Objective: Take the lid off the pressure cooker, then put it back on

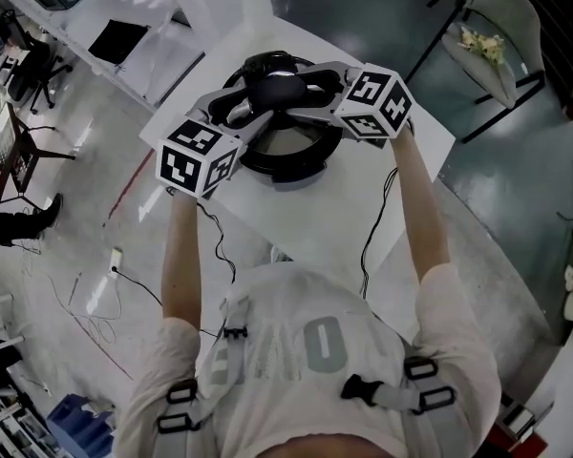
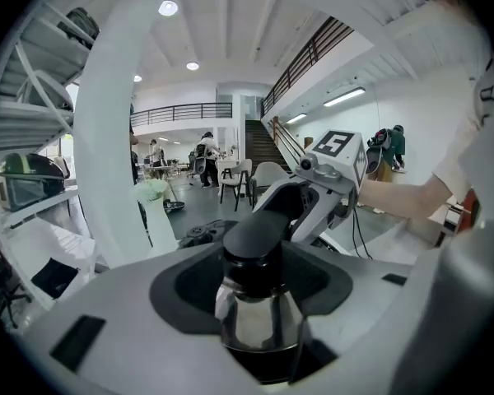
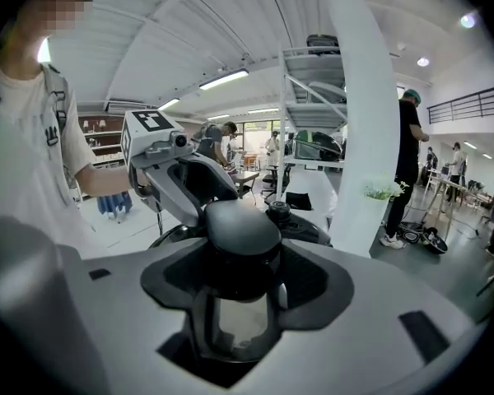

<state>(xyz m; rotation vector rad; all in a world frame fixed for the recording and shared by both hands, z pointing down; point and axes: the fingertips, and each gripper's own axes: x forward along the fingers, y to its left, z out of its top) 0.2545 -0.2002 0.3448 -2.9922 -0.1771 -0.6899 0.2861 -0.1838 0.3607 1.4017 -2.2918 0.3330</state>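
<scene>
The pressure cooker (image 1: pixel 296 163) stands on a white table (image 1: pixel 363 208); its round black rim shows below the two grippers. Both grippers meet over its middle from opposite sides. My left gripper (image 1: pixel 258 103) comes in from the left, my right gripper (image 1: pixel 310 89) from the right. Each is shut on the lid's black knob (image 1: pixel 275 89). In the left gripper view the knob (image 2: pixel 259 237) and its shiny stem sit between the dark pads, with the right gripper (image 2: pixel 313 200) facing it. The right gripper view shows the same knob (image 3: pixel 243 233) clamped. I cannot tell whether the lid is raised off the pot.
Cables (image 1: pixel 220 246) hang off the table's near edge. A chair (image 1: pixel 501 46) stands at the back right, a second white table with a black pad (image 1: pixel 117 39) at the back left. A white column (image 3: pixel 366 138) rises close behind the table. People stand further off.
</scene>
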